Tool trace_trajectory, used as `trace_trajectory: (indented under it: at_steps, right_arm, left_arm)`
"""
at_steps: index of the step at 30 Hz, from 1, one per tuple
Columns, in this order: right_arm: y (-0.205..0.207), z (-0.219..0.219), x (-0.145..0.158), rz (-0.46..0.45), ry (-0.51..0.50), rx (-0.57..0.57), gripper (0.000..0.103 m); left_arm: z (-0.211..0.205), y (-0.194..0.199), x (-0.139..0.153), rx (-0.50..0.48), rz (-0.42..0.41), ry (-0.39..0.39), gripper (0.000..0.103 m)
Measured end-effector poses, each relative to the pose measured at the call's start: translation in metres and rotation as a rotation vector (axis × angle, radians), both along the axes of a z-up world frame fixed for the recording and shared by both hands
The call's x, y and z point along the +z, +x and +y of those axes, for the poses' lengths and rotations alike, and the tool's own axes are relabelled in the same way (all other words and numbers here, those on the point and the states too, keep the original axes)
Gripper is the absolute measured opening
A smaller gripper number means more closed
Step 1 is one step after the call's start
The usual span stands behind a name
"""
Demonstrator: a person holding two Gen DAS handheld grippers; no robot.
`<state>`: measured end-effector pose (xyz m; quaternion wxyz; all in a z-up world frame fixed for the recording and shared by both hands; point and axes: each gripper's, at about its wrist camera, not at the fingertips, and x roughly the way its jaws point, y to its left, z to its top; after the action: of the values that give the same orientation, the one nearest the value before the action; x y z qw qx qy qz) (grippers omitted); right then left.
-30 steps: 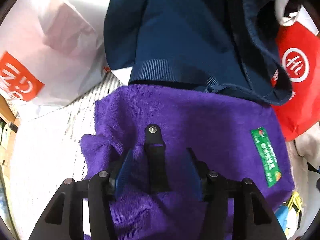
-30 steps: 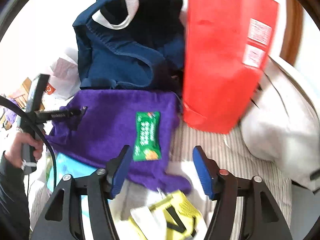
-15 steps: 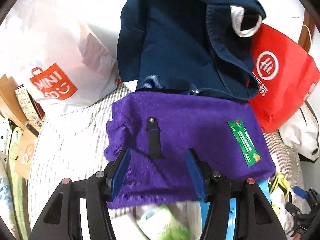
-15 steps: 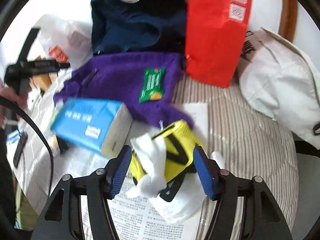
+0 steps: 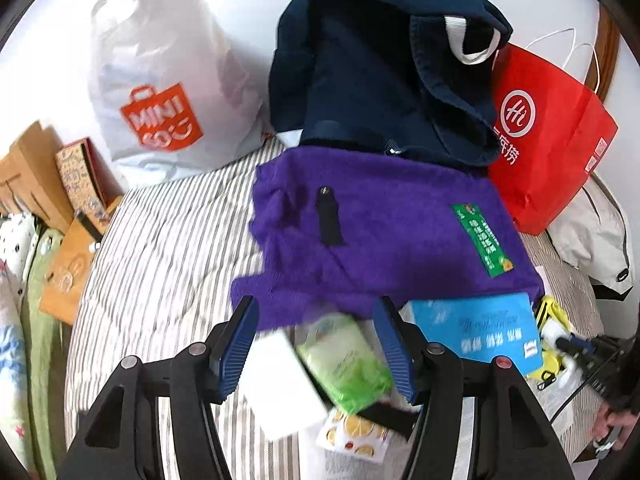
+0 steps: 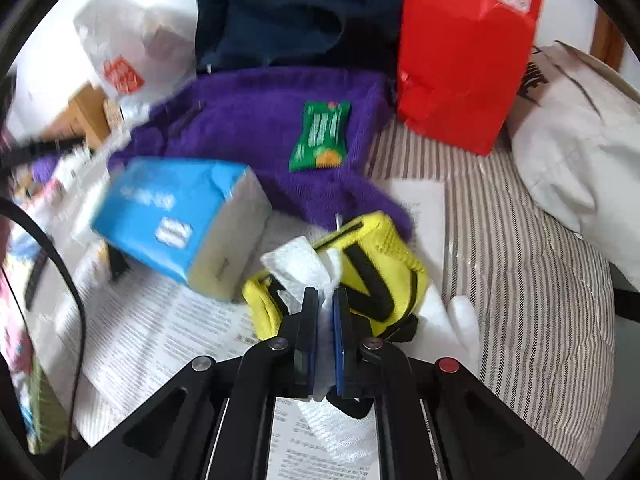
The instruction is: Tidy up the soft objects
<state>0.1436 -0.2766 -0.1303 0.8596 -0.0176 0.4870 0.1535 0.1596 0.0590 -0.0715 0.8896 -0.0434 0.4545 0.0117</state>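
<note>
A purple towel (image 5: 380, 232) lies spread on the striped bed, with a black strap and a green snack packet (image 5: 482, 240) on it. A navy garment (image 5: 372, 80) is heaped behind it. My left gripper (image 5: 316, 312) is open above the towel's near edge, over a green wipes pack (image 5: 344, 364) and a white box (image 5: 280, 380), with nothing between its pads. My right gripper (image 6: 326, 296) is shut on a white tissue (image 6: 300, 260) draped over a yellow pouch (image 6: 384, 268). A blue tissue box (image 6: 172, 216) lies tilted left of the pouch.
A red paper bag (image 5: 548, 132) stands right of the navy garment, and a white shopping bag (image 5: 160, 80) stands to its left. A pale fabric bag (image 6: 580, 152) lies at the right. Printed paper (image 6: 180, 340) covers the bed near the pouch. Cardboard boxes (image 5: 36, 176) line the left edge.
My left gripper has pulled back and up from the purple towel, so more of the bed shows. My right gripper came down onto the white tissue and shut on it.
</note>
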Motion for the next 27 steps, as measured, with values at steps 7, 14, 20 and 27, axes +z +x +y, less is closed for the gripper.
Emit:
trace_trajectory:
  at_steps: [7,14,20,27]
  right_arm:
    - [-0.004,-0.010,0.024,-0.045,0.076,-0.057,0.007]
    - [-0.015,-0.004,0.035,-0.063,0.091,-0.069,0.007]
    - [-0.026,0.002,0.036,-0.062,0.114,-0.062,0.007]
    - [-0.030,0.010,0.033,-0.052,0.123,-0.038,0.007]
  left_arm:
    - [0.019,-0.022,-0.028,0.051,0.040,-0.040,0.058]
    - [0.029,-0.036,-0.054,0.074,0.076,-0.051,0.069]
    - [0.026,-0.031,-0.078,0.096,0.121,-0.055,0.077]
    - [0.013,-0.021,-0.077,0.098,0.132,-0.016,0.080]
